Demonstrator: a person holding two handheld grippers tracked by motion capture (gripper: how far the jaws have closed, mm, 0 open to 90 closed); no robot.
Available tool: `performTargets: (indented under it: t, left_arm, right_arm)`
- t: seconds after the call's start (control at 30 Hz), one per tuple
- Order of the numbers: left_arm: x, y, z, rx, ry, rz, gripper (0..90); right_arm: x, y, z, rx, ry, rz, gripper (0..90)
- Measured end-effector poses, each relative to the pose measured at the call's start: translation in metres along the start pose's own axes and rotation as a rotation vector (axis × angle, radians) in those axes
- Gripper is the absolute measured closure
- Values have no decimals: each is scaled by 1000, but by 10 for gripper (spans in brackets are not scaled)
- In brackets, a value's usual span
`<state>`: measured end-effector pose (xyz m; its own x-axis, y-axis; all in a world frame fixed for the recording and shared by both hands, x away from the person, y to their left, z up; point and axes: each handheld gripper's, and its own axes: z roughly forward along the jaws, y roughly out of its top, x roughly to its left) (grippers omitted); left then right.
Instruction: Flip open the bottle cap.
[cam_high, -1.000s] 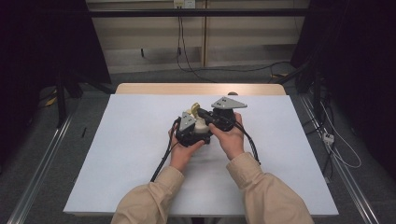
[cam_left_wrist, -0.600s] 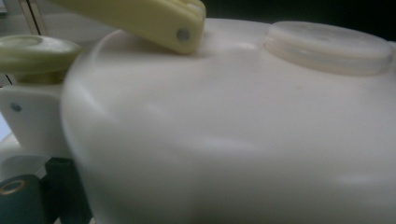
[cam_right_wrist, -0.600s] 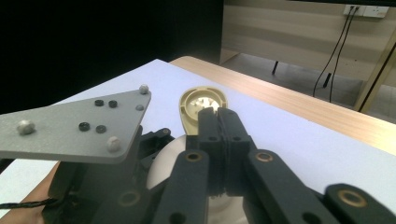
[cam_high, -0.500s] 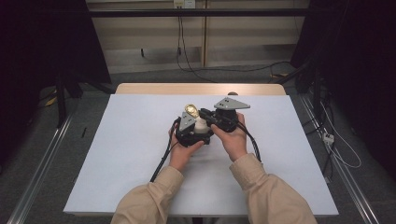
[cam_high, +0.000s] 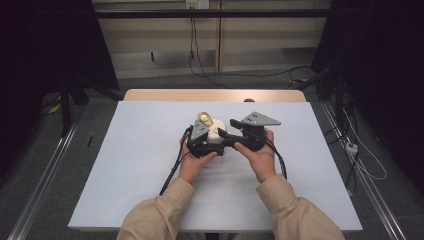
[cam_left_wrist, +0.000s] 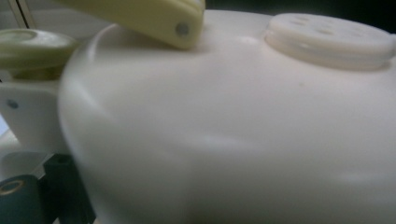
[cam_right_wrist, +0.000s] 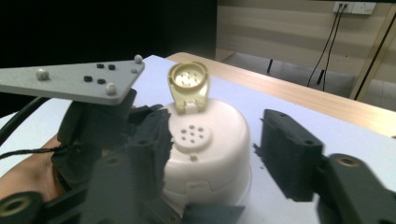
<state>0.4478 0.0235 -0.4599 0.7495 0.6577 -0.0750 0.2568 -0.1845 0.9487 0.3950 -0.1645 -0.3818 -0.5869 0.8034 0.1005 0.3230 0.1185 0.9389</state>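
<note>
Since the earlier frame, the yellow flip lid (cam_right_wrist: 188, 84) has been raised upright above the white shaker (cam_right_wrist: 205, 140). At mid-table (cam_high: 125, 165), the left gripper (cam_high: 202, 142) is clamped on it; the right gripper (cam_right_wrist: 210, 154) jaws are spread around it.

**Cream, yellow and black on a pale table**

The container (cam_right_wrist: 205, 154) is cream-white, with a ring of small holes on its top. Just above those holes, its flipped-up lid (cam_right_wrist: 188, 86) is pale yellow, perhaps greenish. Either side of the container, both grippers are black: left gripper (cam_high: 204, 145), right gripper (cam_high: 226, 136). Beside the lid, a grey plate (cam_right_wrist: 70, 79) carries black and silver dots. Under the container, the table (cam_high: 125, 165) is pale blue-white, wood-edged. Sleeves (cam_high: 155, 215) are tan.
</note>
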Motion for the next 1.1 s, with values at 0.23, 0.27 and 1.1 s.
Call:
performTargets:
  t: [0.23,0.27,1.1]
  left_arm:
    - [0,0,1,14,3,-24,43]
    - [0,0,1,16,0,-28,43]
    - [-2,-1,-8,144,16,25,35]
  right_arm:
    - [1,-7,-10,-15,8,1,294]
    - [1,-8,-12,-20,6,-11,280]
    - [-9,-55,-60,-36,-13,14,218]
